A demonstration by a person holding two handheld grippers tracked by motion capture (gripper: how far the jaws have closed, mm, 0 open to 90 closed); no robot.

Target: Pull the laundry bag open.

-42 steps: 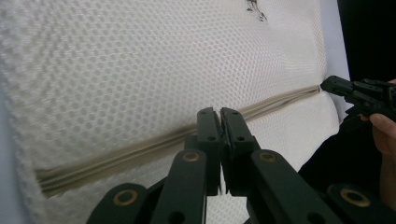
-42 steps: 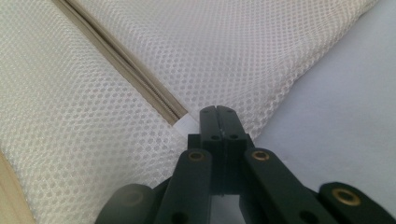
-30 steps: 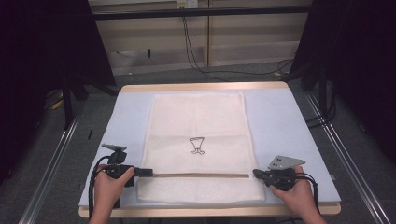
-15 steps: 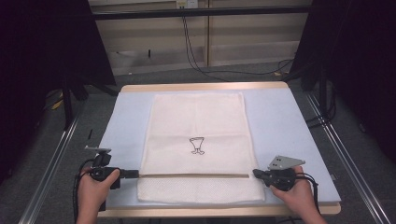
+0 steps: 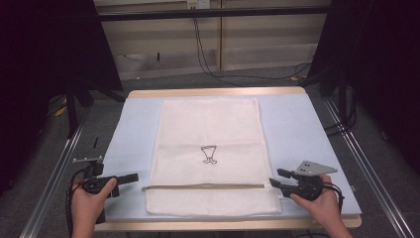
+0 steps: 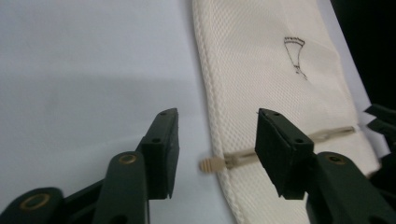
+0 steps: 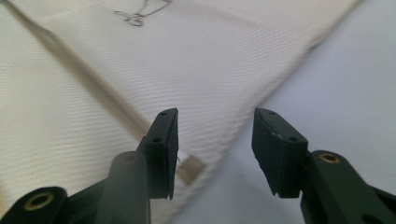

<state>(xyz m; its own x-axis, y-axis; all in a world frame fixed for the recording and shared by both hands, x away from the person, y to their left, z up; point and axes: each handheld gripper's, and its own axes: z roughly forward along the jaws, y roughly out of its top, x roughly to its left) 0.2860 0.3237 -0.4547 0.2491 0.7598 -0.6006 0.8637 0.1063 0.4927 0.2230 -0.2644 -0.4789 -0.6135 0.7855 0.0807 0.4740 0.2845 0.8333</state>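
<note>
A cream mesh bag (image 5: 208, 134) with a small black drawing lies flat on the pale blue mat (image 5: 297, 134). A tan zipper (image 5: 203, 187) runs across the bag near its front end. My left gripper (image 5: 132, 177) rests just off the bag's left edge. Its jaws have just been opening and stand apart, and the zipper pull (image 6: 210, 164) lies loose on the mat between them, touched by neither pad. At the bag's right edge my right gripper (image 5: 276, 177) has also just been opening. Its jaws stand apart over the zipper's end (image 7: 191, 168), gripping nothing.
The mat covers a wooden table (image 5: 213, 92) whose front edge runs just in front of both hands. Metal rails (image 5: 59, 163) flank the table on both sides. Cables (image 5: 218, 69) lie on the floor behind it.
My left hand has slid left, off the bag's left edge. Both grippers were shut at the zipper's two ends and now stand with jaws apart. The right hand has stayed in place.
</note>
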